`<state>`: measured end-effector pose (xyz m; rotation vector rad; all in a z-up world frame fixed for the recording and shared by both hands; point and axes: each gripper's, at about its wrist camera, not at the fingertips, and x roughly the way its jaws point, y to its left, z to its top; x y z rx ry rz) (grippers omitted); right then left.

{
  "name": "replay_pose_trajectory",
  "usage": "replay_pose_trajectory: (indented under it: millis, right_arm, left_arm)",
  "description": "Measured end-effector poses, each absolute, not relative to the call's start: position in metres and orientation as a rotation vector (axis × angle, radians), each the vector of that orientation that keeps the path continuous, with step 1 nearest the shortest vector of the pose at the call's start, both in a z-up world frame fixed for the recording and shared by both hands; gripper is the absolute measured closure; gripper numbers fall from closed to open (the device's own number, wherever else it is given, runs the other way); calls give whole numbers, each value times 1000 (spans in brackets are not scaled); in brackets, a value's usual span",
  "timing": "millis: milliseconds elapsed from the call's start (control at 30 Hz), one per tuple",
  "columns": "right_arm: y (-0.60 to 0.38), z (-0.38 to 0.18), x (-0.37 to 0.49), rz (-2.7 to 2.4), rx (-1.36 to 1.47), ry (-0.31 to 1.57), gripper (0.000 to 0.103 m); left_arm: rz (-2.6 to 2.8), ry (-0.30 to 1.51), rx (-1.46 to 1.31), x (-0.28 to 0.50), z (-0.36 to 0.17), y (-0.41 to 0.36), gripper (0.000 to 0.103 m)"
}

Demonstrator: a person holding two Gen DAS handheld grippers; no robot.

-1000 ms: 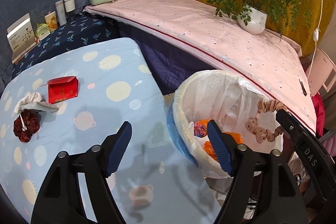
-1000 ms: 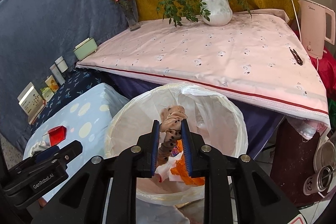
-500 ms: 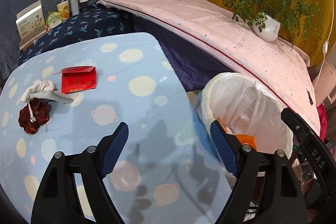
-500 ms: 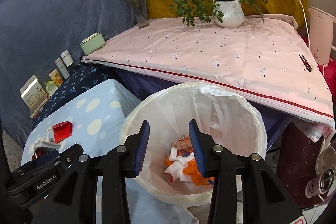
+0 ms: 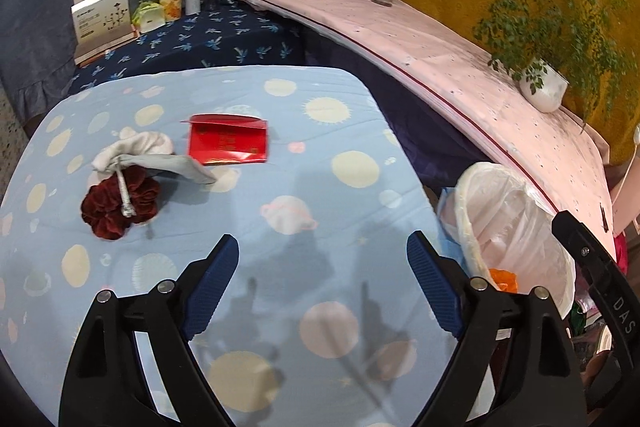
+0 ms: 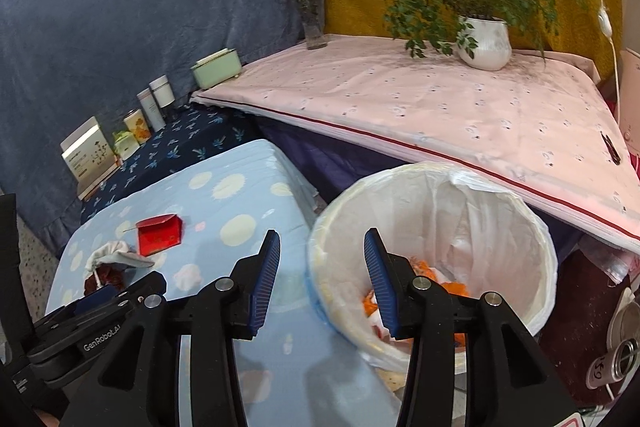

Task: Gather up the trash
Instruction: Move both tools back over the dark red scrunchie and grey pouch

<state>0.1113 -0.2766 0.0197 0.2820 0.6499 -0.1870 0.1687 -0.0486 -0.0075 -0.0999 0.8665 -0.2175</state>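
Both our tongs, left (image 5: 322, 281) and right (image 6: 320, 277), just spread, empty; red packet (image 5: 228, 143) lies flat on bench (image 5: 340, 211), may slip.

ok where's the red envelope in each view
Left wrist view: the red envelope lies upper left of centre on the blue spotted cloth, beside the grey pouch.
Right wrist view: it sits small at mid-left, same cloth.
Shared landmark: the white-lined trash bin, off to its right in both.
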Motion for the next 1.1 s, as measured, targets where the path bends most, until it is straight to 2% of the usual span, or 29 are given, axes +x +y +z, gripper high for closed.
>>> replay_pose_trajectory:
  millis: [567, 1100]
  right_arm:
    - [-179, 18, 136, -37, 199, 686, 60]
    - [-94, -4, 168, 92, 107, 747, 60]
  left_arm:
    - [-88, 866, -121, 177, -21, 52, 21]
    - [-17, 878, -92, 191, -47, 122, 15]
